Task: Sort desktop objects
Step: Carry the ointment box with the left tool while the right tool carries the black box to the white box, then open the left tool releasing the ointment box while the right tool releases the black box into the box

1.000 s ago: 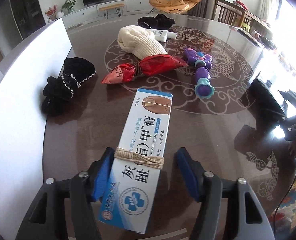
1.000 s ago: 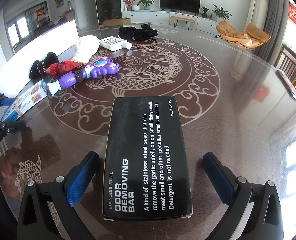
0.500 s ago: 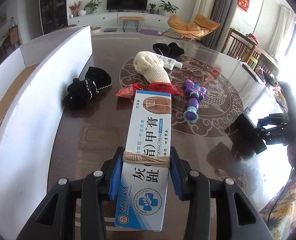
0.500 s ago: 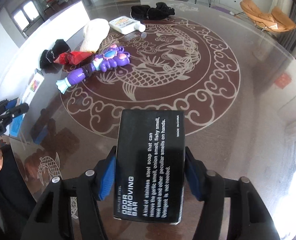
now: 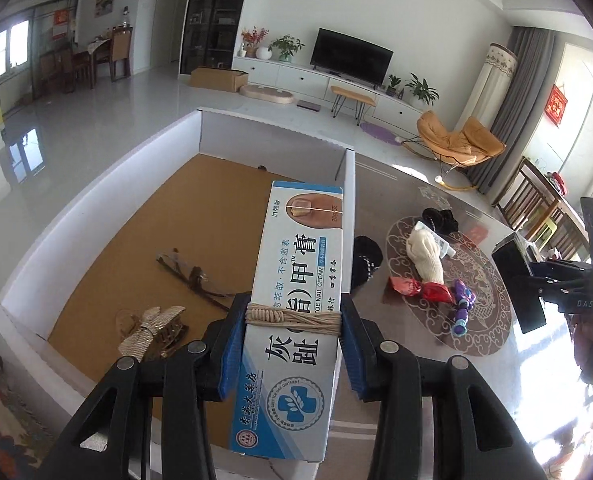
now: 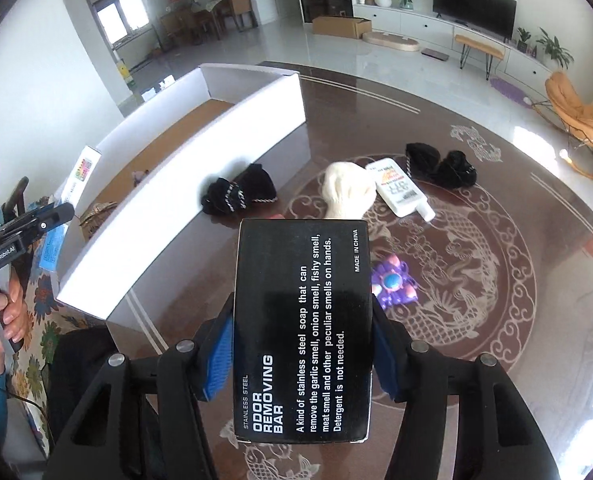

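My left gripper [image 5: 292,344] is shut on a white and blue nail cream box [image 5: 296,288] bound with twine, held in the air above the near right wall of a white storage box [image 5: 96,196] with a brown floor. My right gripper [image 6: 302,344] is shut on a black odor removing bar box [image 6: 302,320], held above the round dark table [image 6: 496,360]. The left gripper with its cream box also shows in the right wrist view [image 6: 36,220], over the storage box [image 6: 200,176].
In the storage box lie a gold bow hair clip [image 5: 152,330] and a dark hair clip [image 5: 188,274]. On the table lie black pouches [image 6: 240,194], a cream glove [image 6: 346,192], a white lotion bottle [image 6: 400,192], a purple toy [image 6: 394,284], a red wrapper [image 5: 416,288] and black cloth [image 6: 440,162].
Both grippers closed on their boxes and lifted them off the table. The left one swung left, over the storage box. The right one rose and turned towards the storage box.
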`<state>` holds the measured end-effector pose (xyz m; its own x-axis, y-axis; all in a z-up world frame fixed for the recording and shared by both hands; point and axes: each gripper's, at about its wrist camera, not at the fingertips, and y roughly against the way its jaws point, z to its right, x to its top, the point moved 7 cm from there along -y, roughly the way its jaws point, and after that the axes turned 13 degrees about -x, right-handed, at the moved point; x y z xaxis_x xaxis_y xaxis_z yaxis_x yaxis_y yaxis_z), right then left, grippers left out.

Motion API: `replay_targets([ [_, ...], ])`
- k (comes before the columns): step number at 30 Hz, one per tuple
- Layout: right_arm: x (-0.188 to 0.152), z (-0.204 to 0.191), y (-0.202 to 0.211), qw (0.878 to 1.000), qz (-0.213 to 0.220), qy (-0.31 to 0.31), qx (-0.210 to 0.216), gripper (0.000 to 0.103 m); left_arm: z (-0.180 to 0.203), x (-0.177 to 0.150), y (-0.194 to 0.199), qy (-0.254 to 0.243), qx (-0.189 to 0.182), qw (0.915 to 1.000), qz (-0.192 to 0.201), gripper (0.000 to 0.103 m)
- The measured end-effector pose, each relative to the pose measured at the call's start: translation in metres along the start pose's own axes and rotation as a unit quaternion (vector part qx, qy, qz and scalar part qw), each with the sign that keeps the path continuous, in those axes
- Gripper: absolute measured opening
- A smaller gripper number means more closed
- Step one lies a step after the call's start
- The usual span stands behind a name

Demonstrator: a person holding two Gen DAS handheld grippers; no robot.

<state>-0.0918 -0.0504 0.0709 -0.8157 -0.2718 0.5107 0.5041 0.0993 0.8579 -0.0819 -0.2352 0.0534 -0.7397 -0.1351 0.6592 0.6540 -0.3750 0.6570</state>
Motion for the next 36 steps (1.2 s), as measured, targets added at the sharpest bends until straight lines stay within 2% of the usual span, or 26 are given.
replay_targets([
  [4,0.064,-0.1,0.009,0.996,0.05,0.034,0.068,0.059,-0.081,0.016,0.009,0.049,0.07,0.9963,-0.001,0.043],
  [8,0.098,-0.204,0.004,0.986,0.07,0.069,0.135,0.059,-0.137,0.011,0.001,0.081,0.115,0.9897,-0.029,0.043],
  [11,0.1,-0.265,-0.022,0.982,0.058,0.093,0.152,0.059,-0.153,-0.001,-0.015,0.08,0.13,0.9866,-0.058,0.043],
  [14,0.086,-0.306,-0.063,0.982,0.023,0.119,0.145,0.06,-0.159,-0.015,-0.029,0.084,0.146,0.9824,-0.081,0.046],
  [16,0.073,-0.322,-0.088,0.981,-0.003,0.138,0.137,0.061,-0.157,-0.022,-0.034,0.085,0.163,0.9791,-0.087,0.057],
  [17,0.067,-0.326,-0.097,0.979,-0.015,0.147,0.137,0.065,-0.155,-0.024,-0.034,0.081,0.169,0.9787,-0.083,0.069],
  [18,0.063,-0.328,-0.101,0.979,-0.021,0.151,0.138,0.069,-0.151,-0.024,-0.031,0.073,0.175,0.9792,-0.073,0.074],
  [20,0.059,-0.321,-0.097,0.98,-0.006,0.141,0.143,0.084,-0.142,-0.022,-0.022,0.056,0.181,0.9805,-0.052,0.074],
  [22,0.062,-0.301,-0.083,0.982,0.023,0.121,0.142,0.087,-0.123,-0.017,-0.014,0.043,0.172,0.9837,-0.031,0.074],
  [24,0.066,-0.267,-0.065,0.984,0.057,0.092,0.139,0.091,-0.094,-0.013,-0.006,0.028,0.147,0.9887,-0.011,0.074],
  [26,0.065,-0.224,-0.046,0.986,0.09,0.059,0.127,0.102,-0.057,-0.01,-0.005,0.013,0.11,0.9938,0.0,0.075],
  [28,0.056,-0.18,-0.036,0.988,0.117,0.024,0.102,0.103,-0.013,-0.012,-0.009,-0.003,0.063,0.998,-0.002,0.086],
  [29,0.046,-0.154,-0.035,0.989,0.123,0.008,0.084,0.103,0.01,-0.014,-0.013,-0.013,0.042,0.999,-0.006,0.096],
  [30,0.034,-0.127,-0.037,0.99,0.124,-0.008,0.062,0.103,0.034,-0.018,-0.018,-0.027,0.022,0.9994,-0.009,0.1],
  [33,-0.01,-0.048,-0.052,0.992,0.113,-0.056,-0.009,0.103,0.098,-0.038,-0.039,-0.07,-0.018,0.9971,-0.026,0.1],
  [36,-0.074,0.028,-0.074,0.989,0.064,-0.103,-0.08,0.103,0.137,-0.064,-0.077,-0.084,-0.031,0.9945,-0.053,0.1],
])
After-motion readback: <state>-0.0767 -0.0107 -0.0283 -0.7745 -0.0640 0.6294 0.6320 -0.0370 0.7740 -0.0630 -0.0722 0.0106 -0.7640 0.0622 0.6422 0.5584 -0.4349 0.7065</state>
